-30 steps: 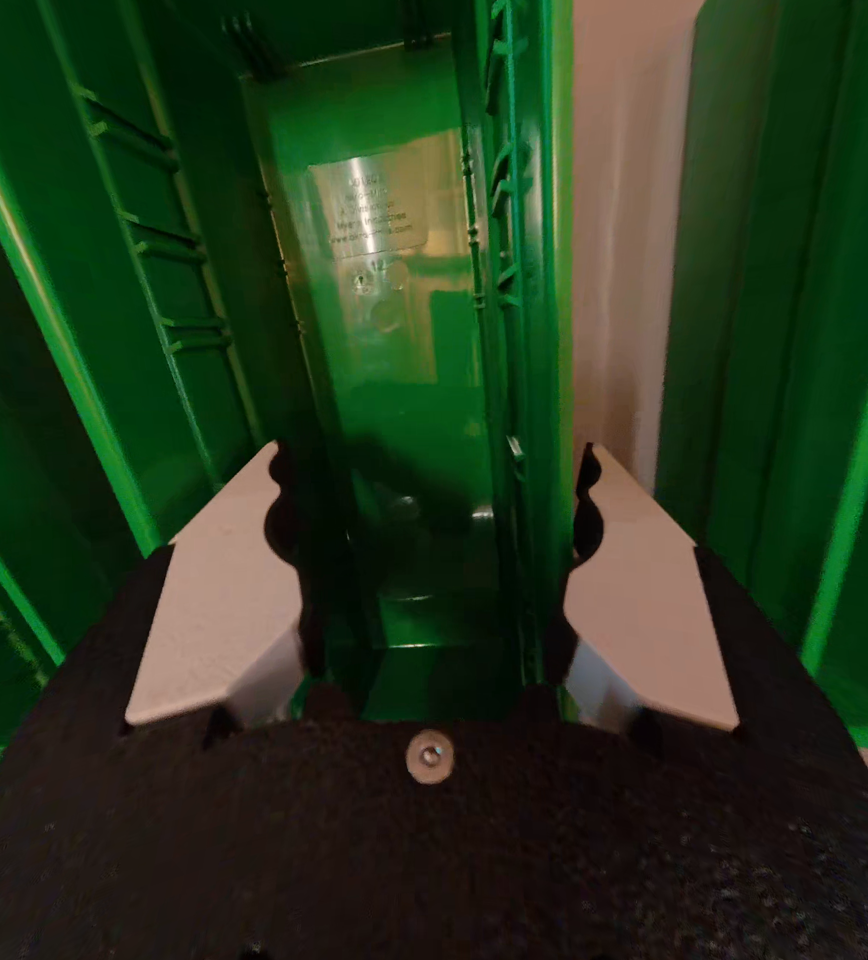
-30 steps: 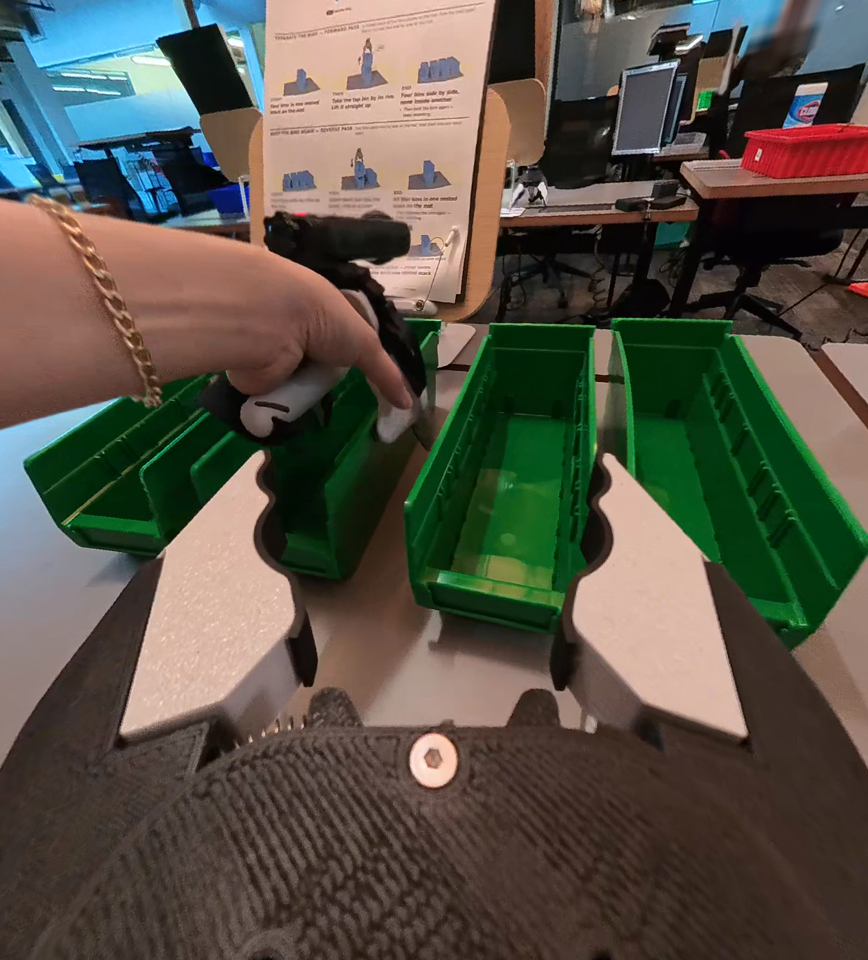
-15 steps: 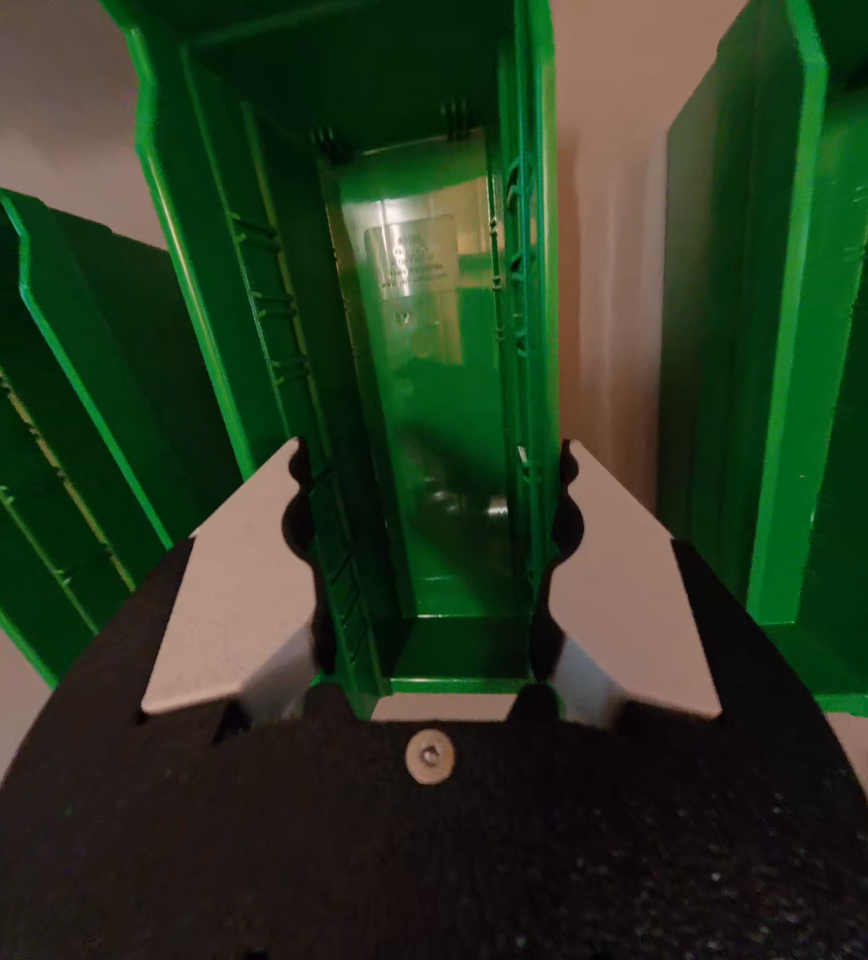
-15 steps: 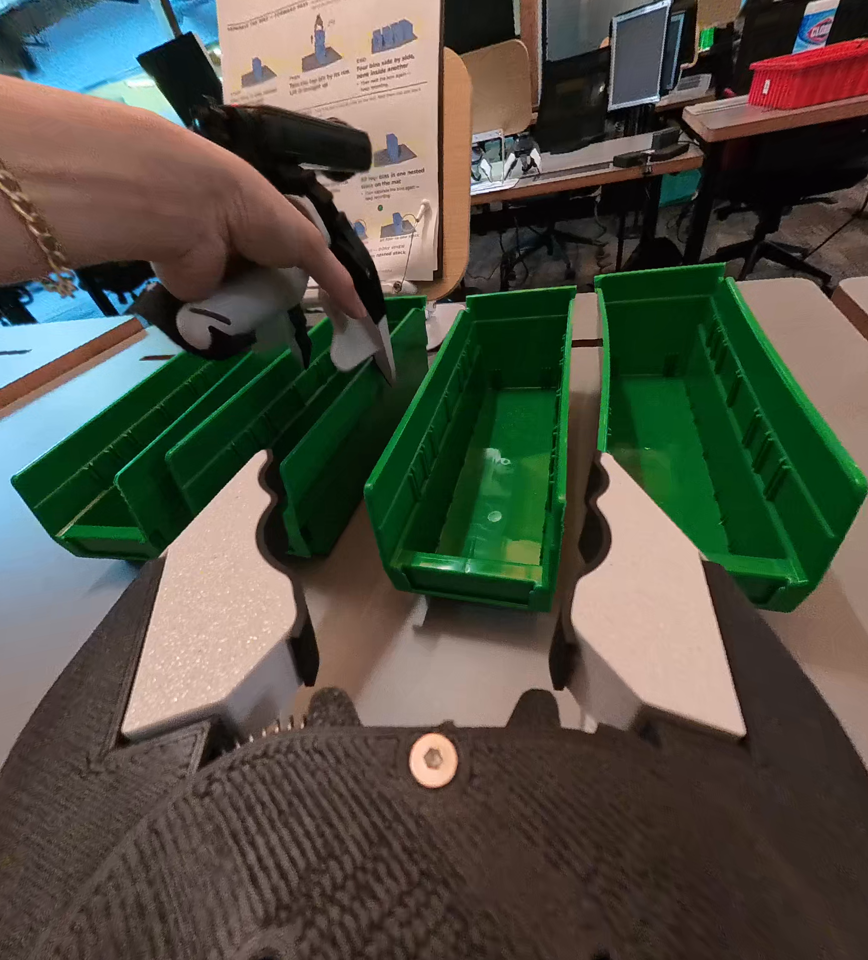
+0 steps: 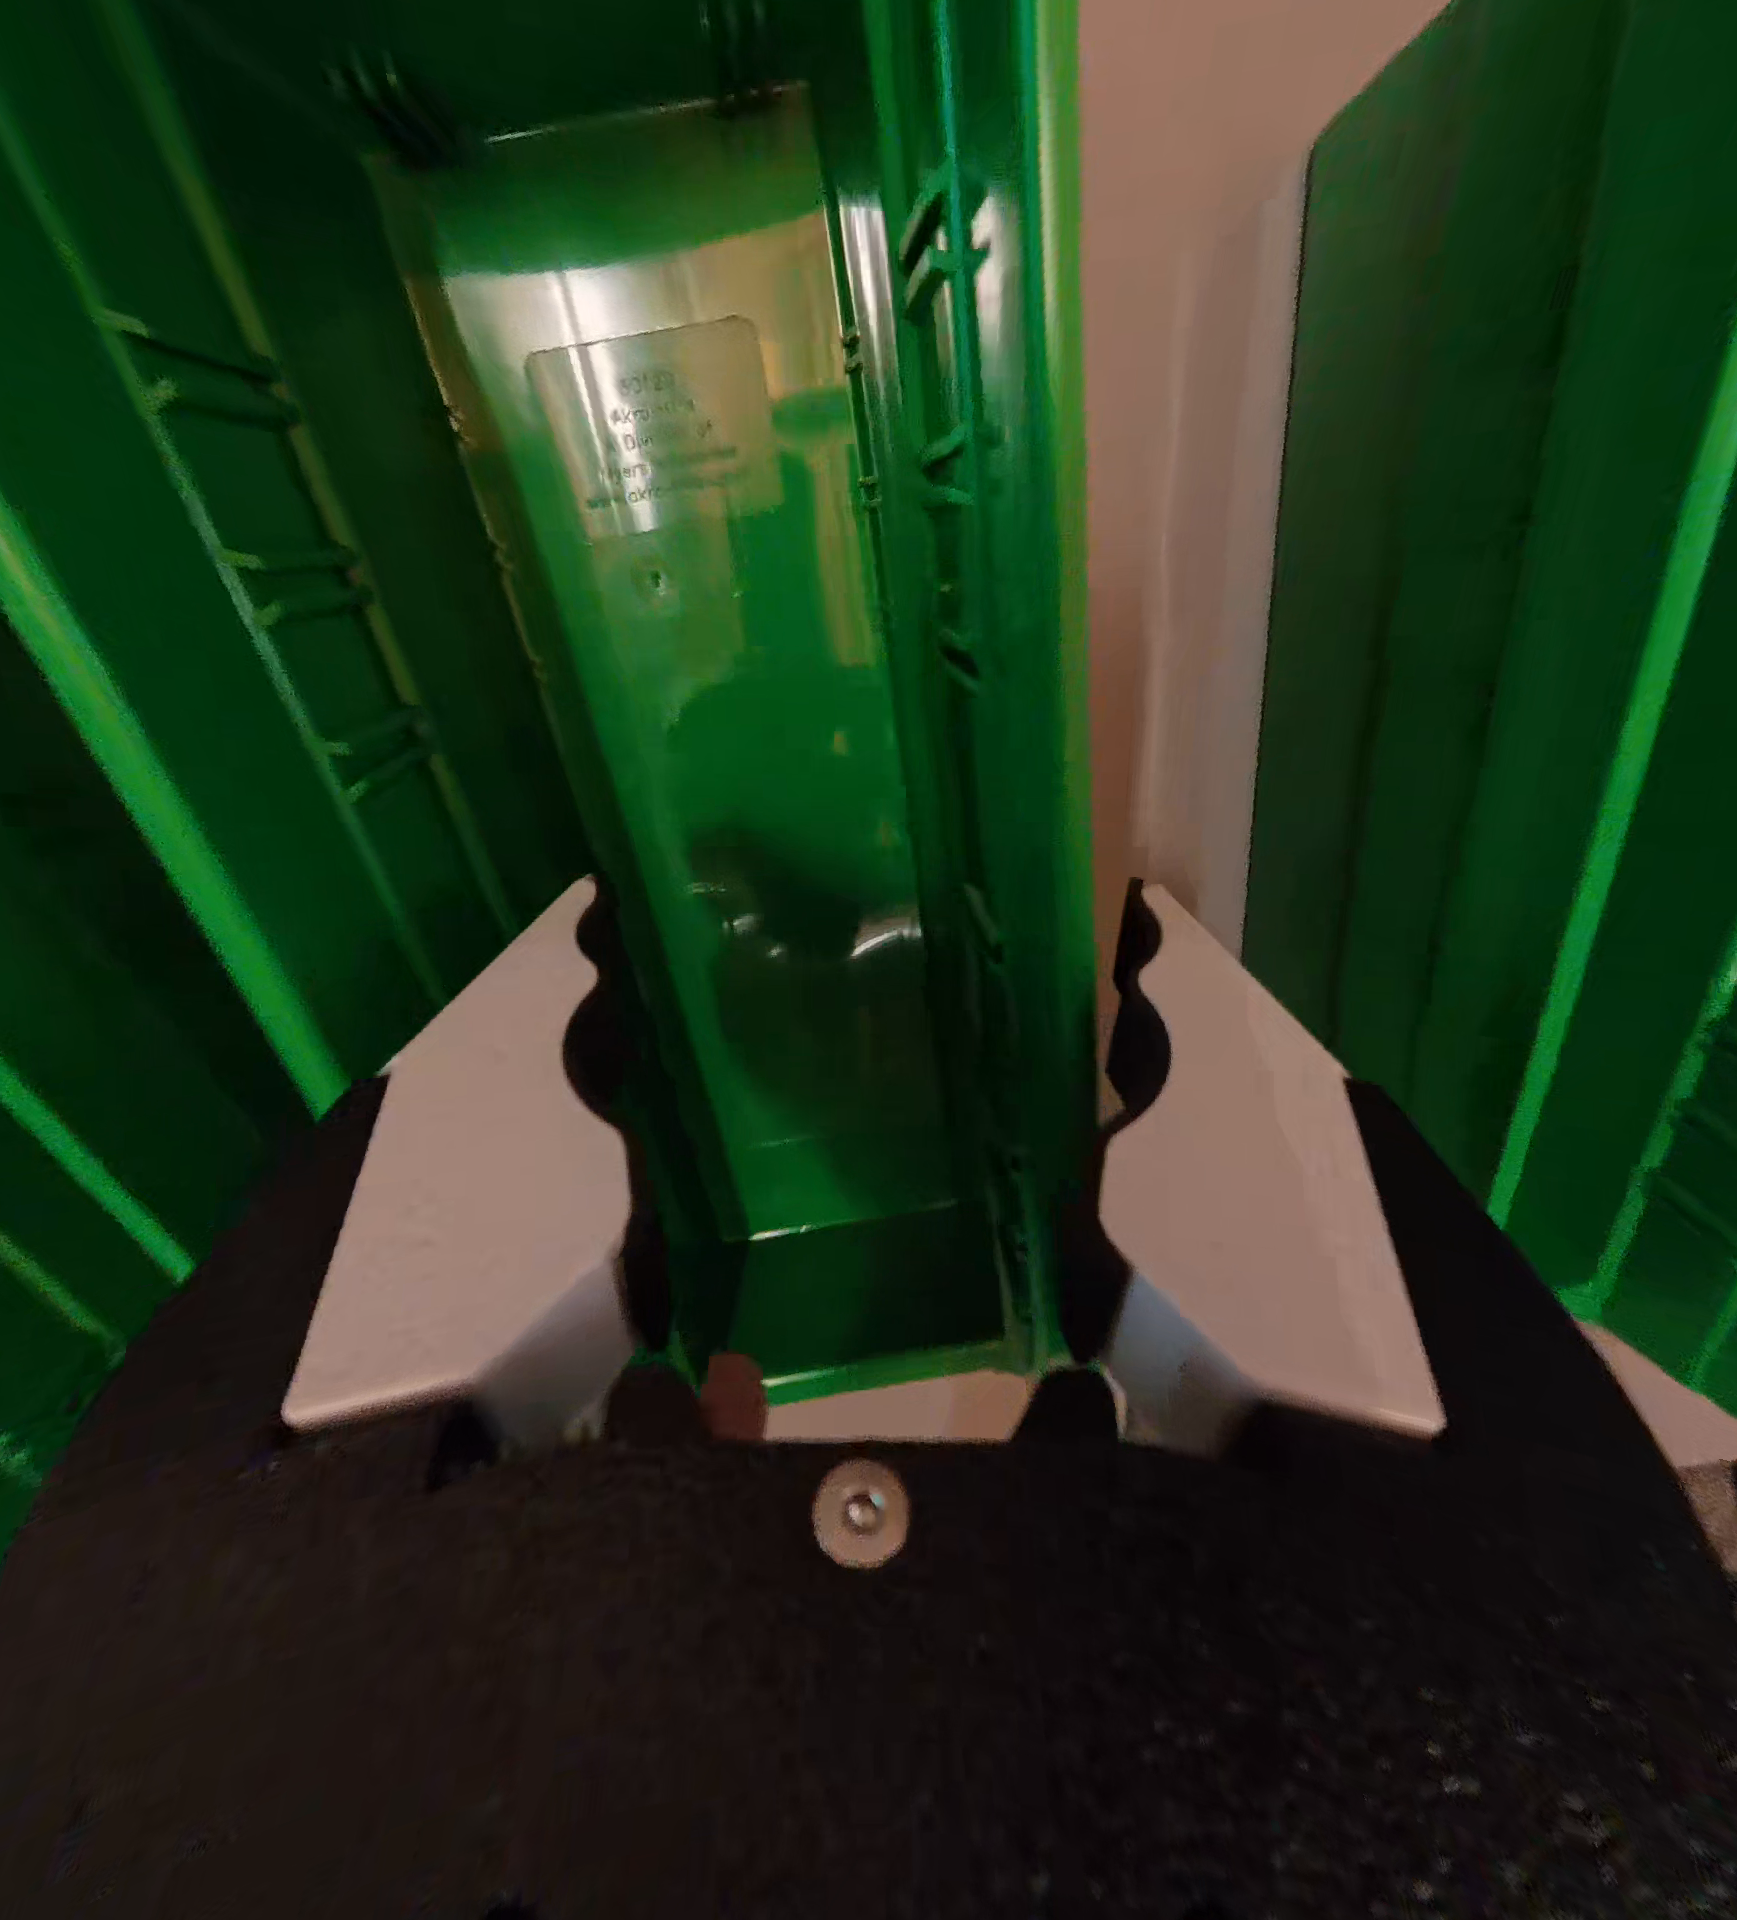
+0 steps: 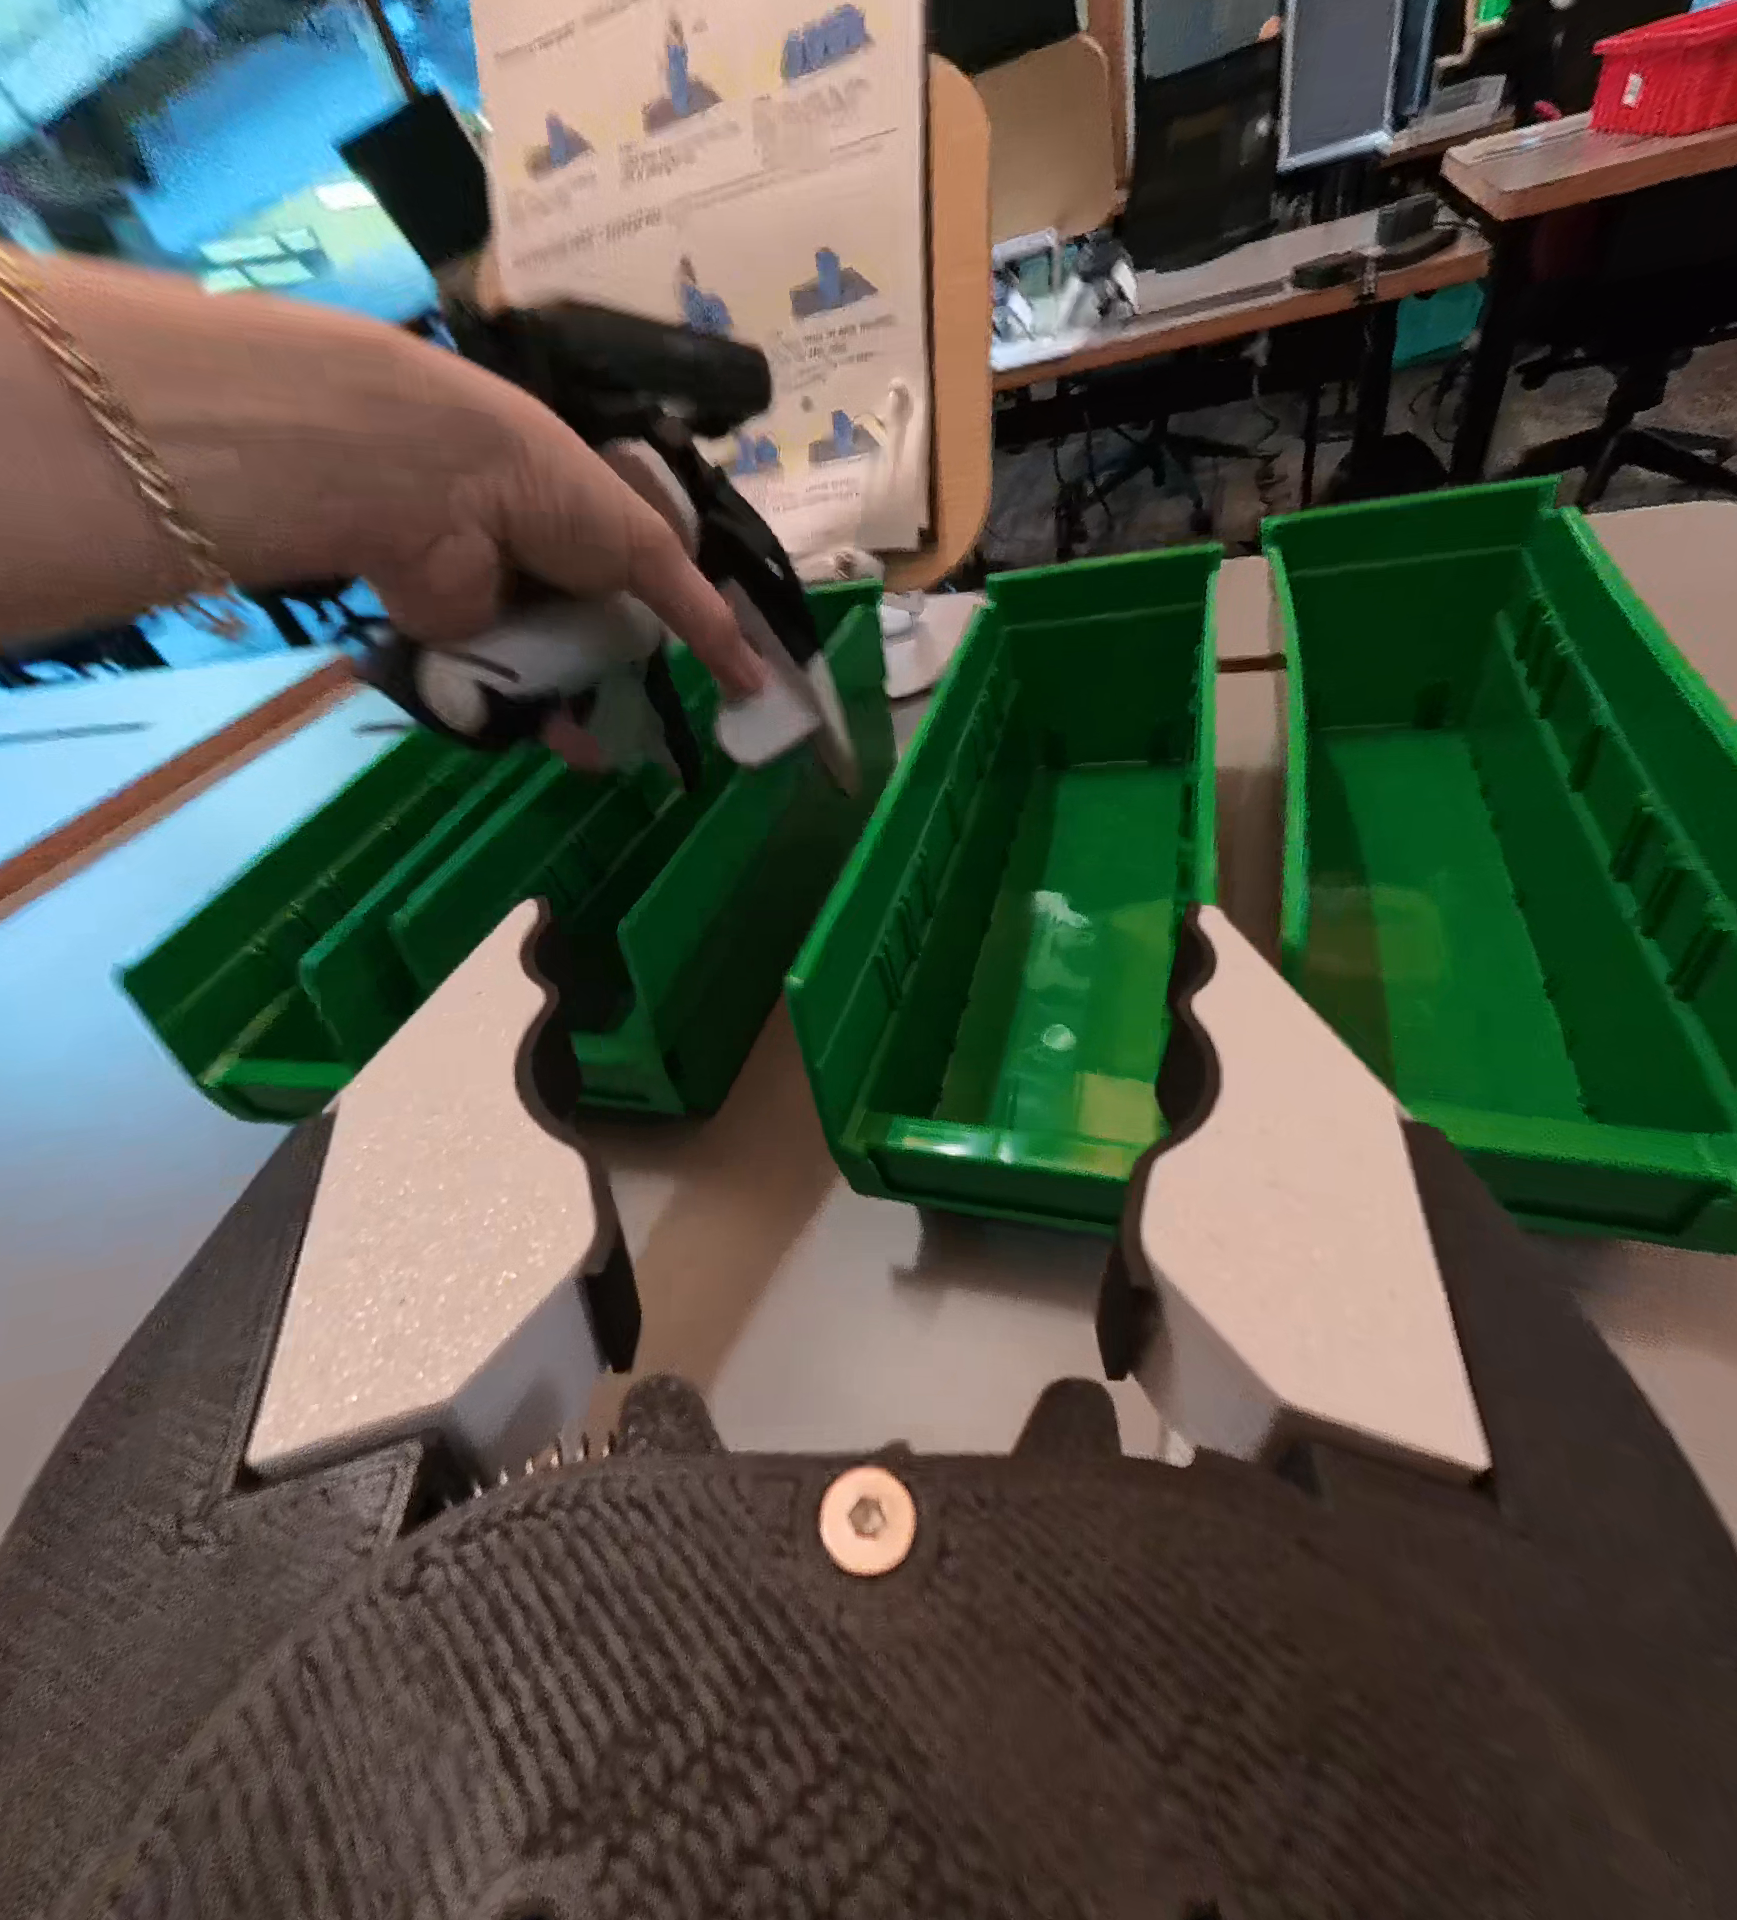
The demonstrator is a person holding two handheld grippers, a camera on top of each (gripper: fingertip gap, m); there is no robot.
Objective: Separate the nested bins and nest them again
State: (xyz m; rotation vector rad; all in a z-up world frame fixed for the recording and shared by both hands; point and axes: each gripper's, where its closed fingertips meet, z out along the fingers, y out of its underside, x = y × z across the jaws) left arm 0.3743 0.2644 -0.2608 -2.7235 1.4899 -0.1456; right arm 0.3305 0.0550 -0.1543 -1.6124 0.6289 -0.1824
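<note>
Since half a second ago we are seeing our left gripper (image 5: 859, 1091) drop lower over the third bin (image 5: 802, 727), which is filling more of its view again, while our right gripper (image 6: 859, 1122) has drifted closer to the table (image 6: 33, 1195). Nearest us, the right gripper's fingers are standing wide apart, holding nothing, hovering above the grey tabletop before the fourth bin (image 6: 1040, 935). Its neighbour, the fifth bin (image 6: 1529, 883), is sitting just beside it, apart. To the left, our hand (image 6: 407, 488) is tilting the left gripper down over the third bin; its fingers are spread either side of that bin's walls, and we cannot tell whether they are touching. Farther back an instruction poster (image 6: 708, 208) is standing, with desks (image 6: 1622, 156), monitors and a red basket (image 6: 1716, 62) behind.
</note>
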